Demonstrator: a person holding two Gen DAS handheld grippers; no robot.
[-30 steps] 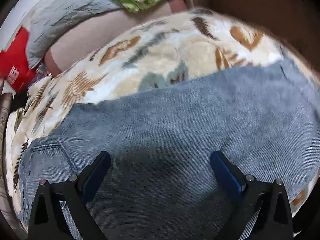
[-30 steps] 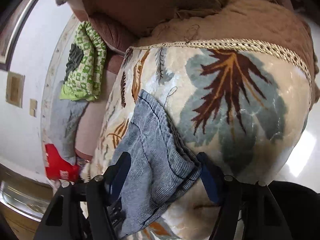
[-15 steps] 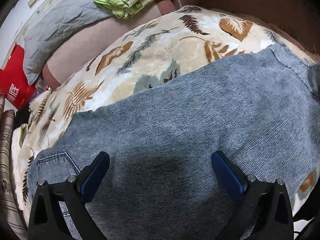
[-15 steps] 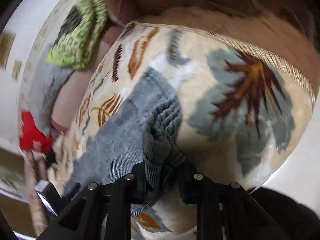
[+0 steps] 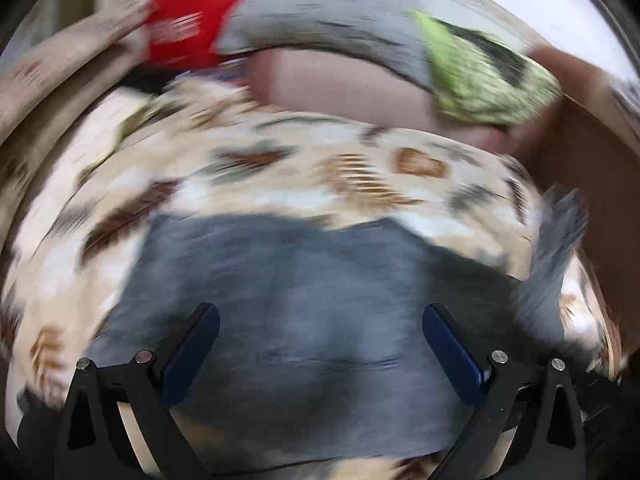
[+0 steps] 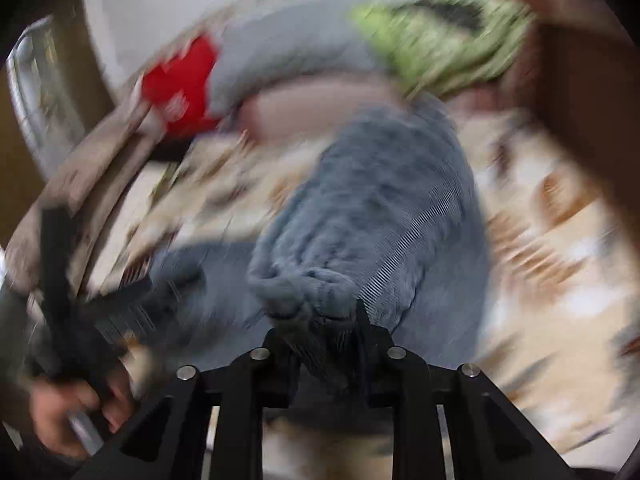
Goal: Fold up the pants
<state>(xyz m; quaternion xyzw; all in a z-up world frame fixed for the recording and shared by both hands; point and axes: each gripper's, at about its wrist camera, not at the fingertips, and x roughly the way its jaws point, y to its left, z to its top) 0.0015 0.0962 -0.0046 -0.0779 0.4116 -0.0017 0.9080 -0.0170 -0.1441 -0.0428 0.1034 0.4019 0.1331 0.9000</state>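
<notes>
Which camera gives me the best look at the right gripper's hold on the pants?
The right wrist view. There the right gripper is shut on a bunched end of the pants, which rise lifted ahead of it. The left wrist view shows only the open left gripper over the flat pants; a blurred lifted end shows at far right.

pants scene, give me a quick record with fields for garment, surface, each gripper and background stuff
garment: blue-grey corduroy-like pants, partly lifted and bunched at one end
surface: cream blanket with brown and grey leaf print, pants lying on it
right gripper: right gripper shut on a gathered end of the pants
left gripper: left gripper open, fingers wide apart above the flat part of the pants, holding nothing
background: green patterned cloth, red bag, grey pillow
image quality: both views motion-blurred, fine detail unclear
</notes>
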